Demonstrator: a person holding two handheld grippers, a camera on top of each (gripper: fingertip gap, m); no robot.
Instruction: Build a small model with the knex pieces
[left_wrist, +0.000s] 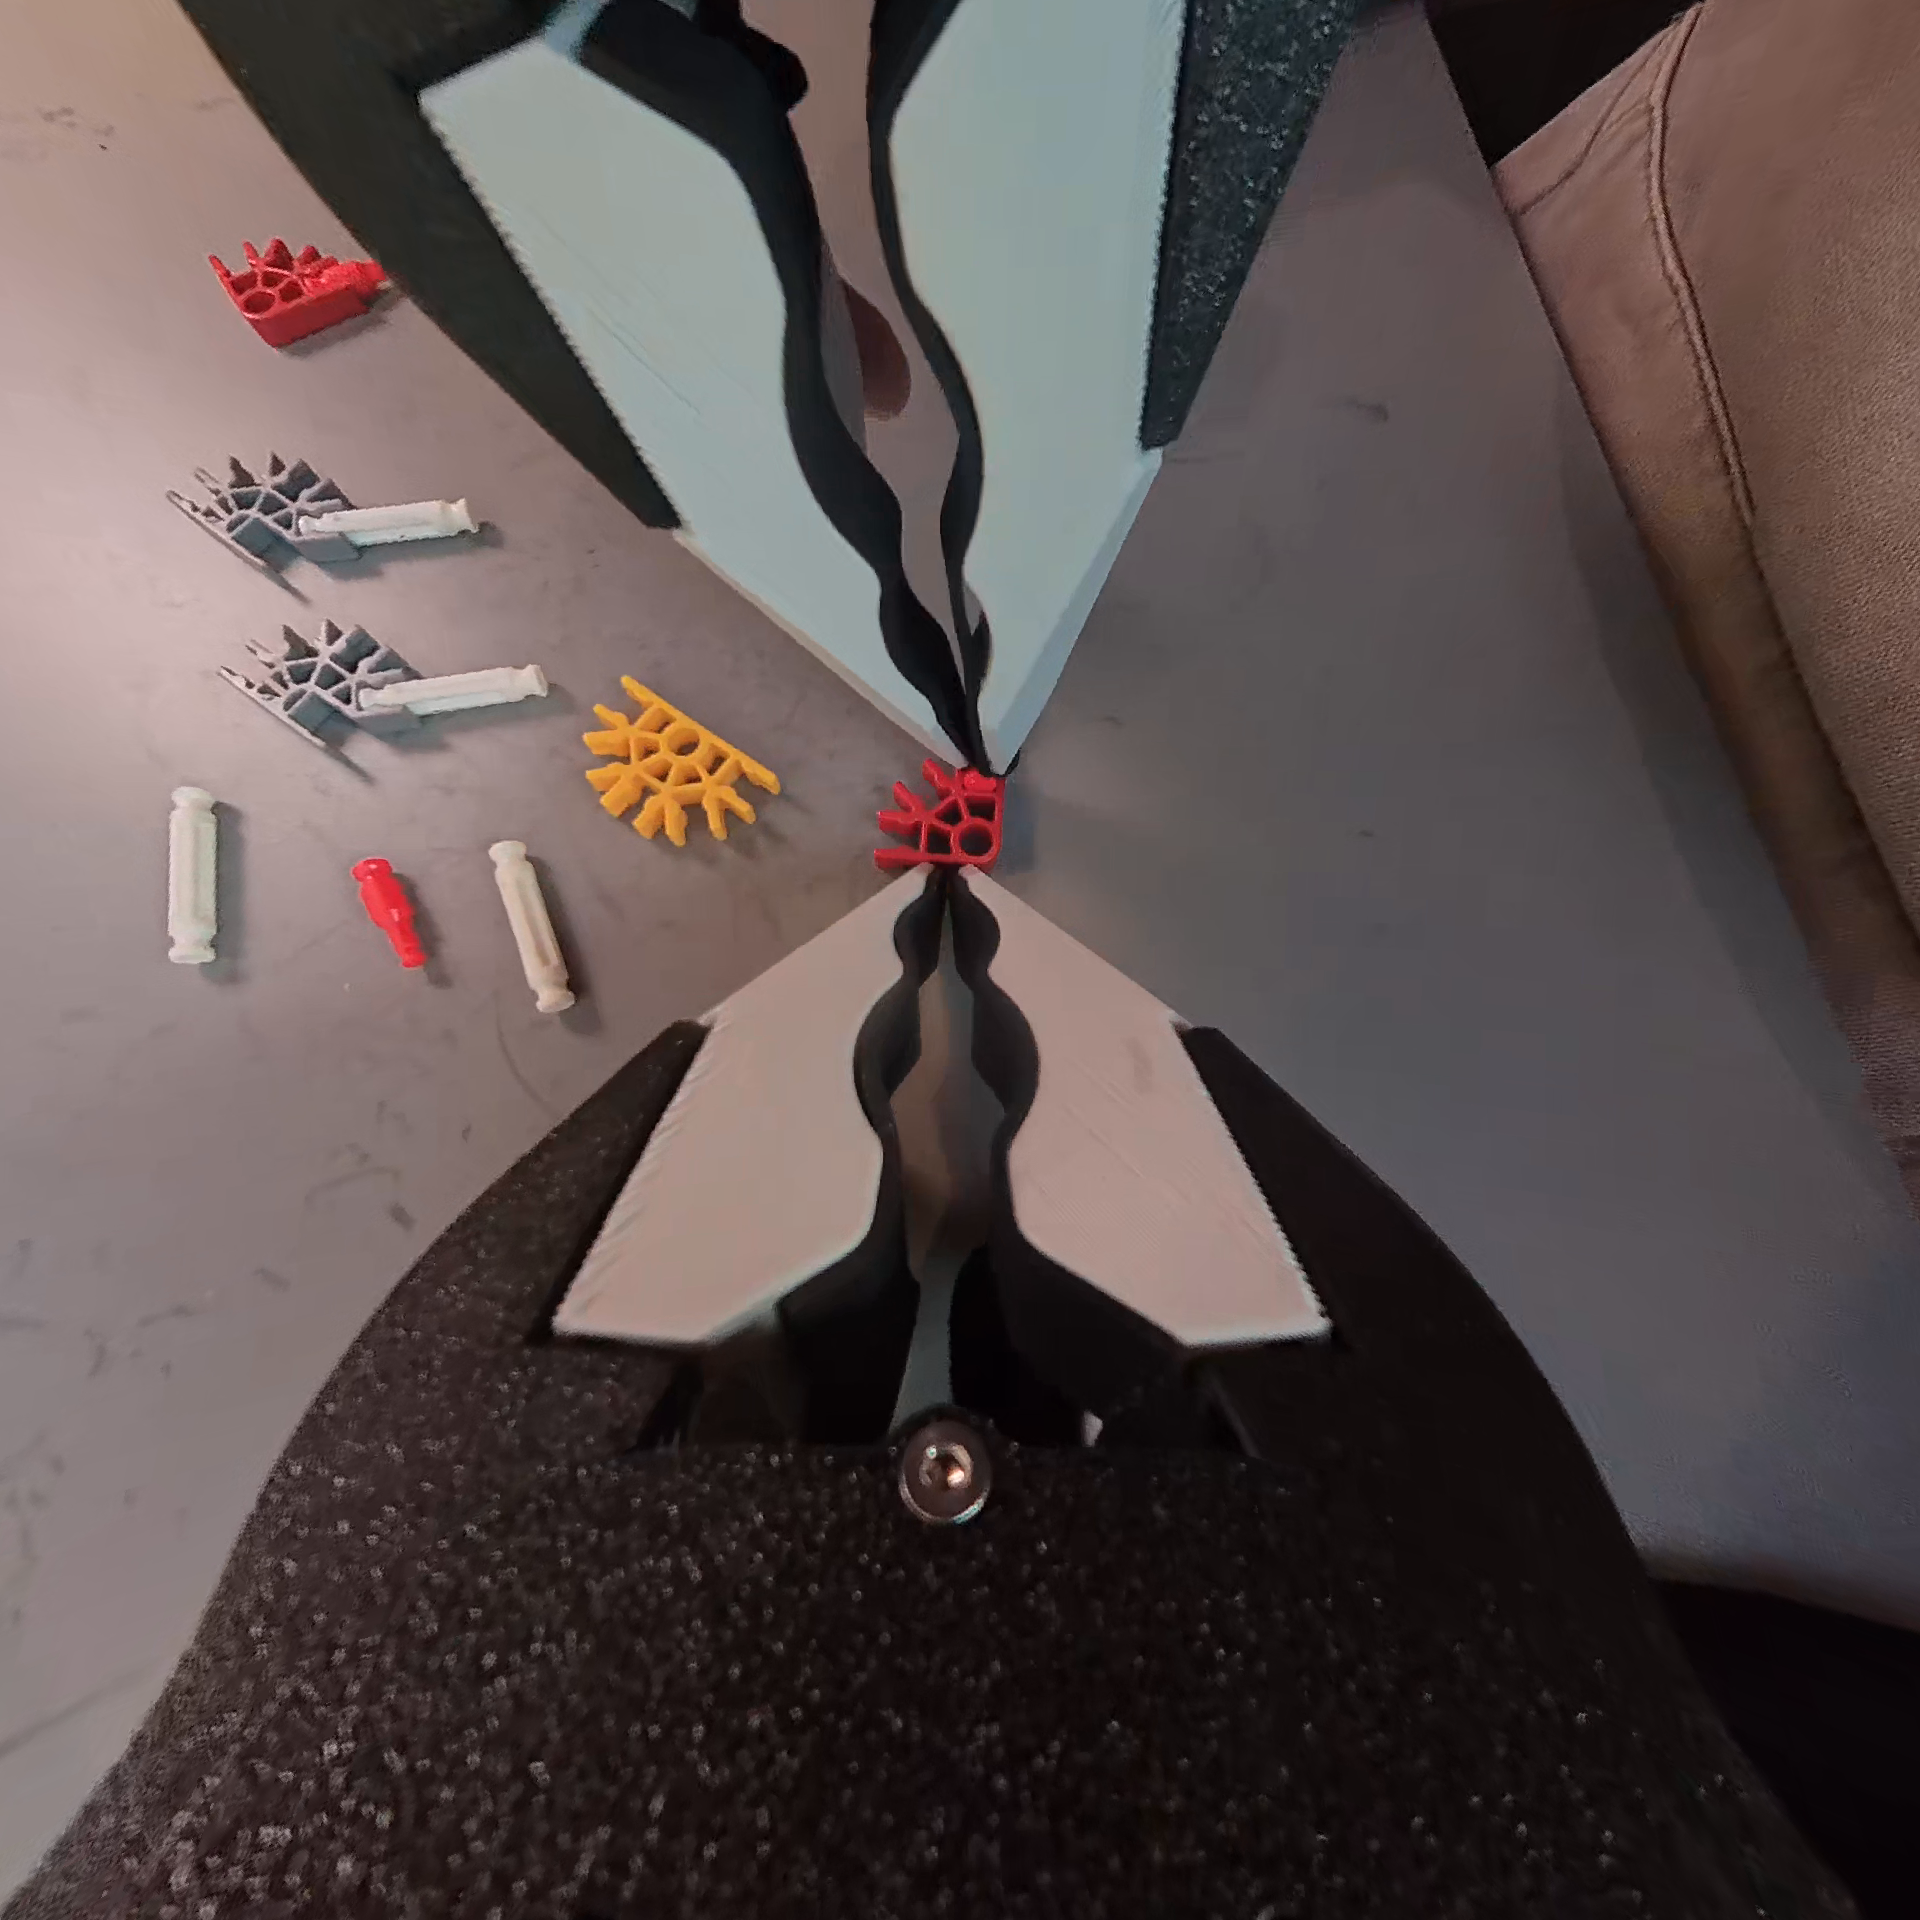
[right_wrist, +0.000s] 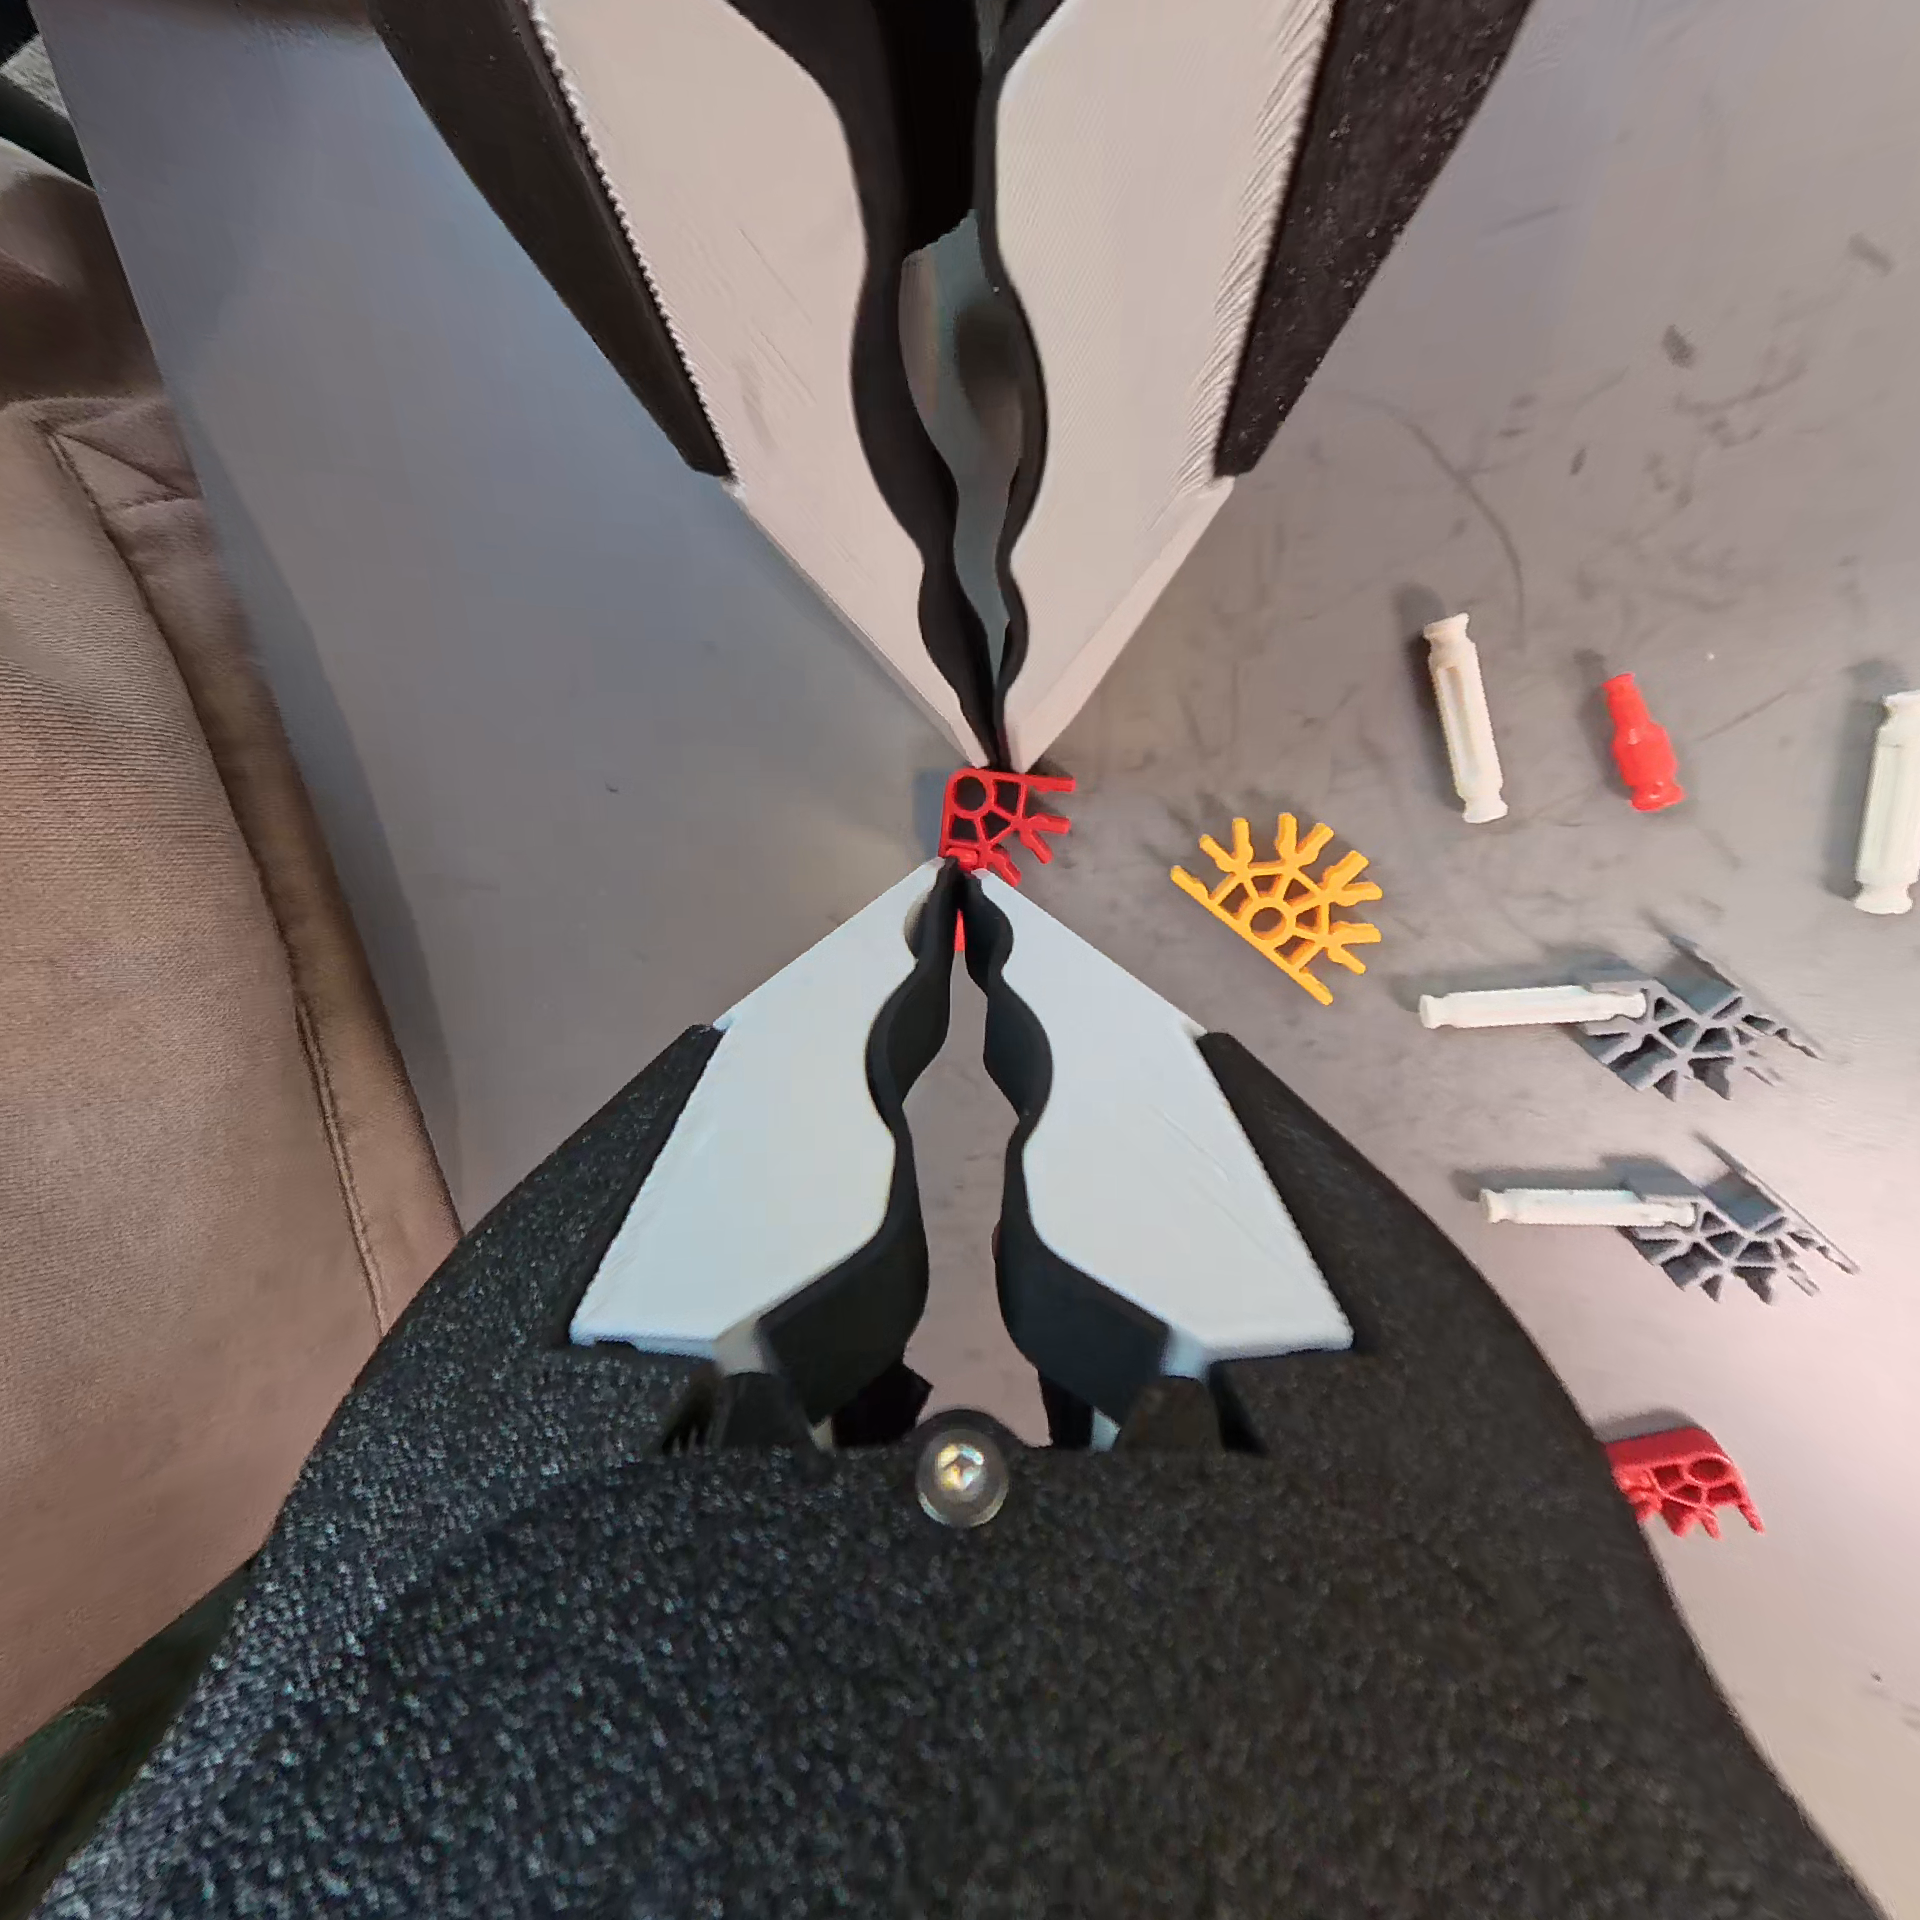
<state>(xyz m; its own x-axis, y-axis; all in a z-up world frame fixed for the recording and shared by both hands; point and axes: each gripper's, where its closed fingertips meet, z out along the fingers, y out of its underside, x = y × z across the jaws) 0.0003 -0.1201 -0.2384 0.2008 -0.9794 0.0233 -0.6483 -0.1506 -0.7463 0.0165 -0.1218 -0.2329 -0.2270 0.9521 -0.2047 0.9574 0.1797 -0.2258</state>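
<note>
In the left wrist view, everything on the grey table is placed here from the yellow connector. Farthest left of it lies a loose white rod. A spare red connector sits well up and left of it, half hidden behind the right gripper's body. Two grey connectors, each with a white rod plugged in, lie up and left of it, the lower one nearer. A short red rod and a second white rod lie down and left of it. Just right of it, and apart from it, is the small red connector, caught between two opposing grippers. The left gripper comes from below with its jaws clenched on the connector's lower edge. The right gripper meets it from the opposite side, jaws clamped on the piece. In its own view a sliver of red shows between the pads. Far right of the yellow connector, past the table's edge, is a brown cushion.
</note>
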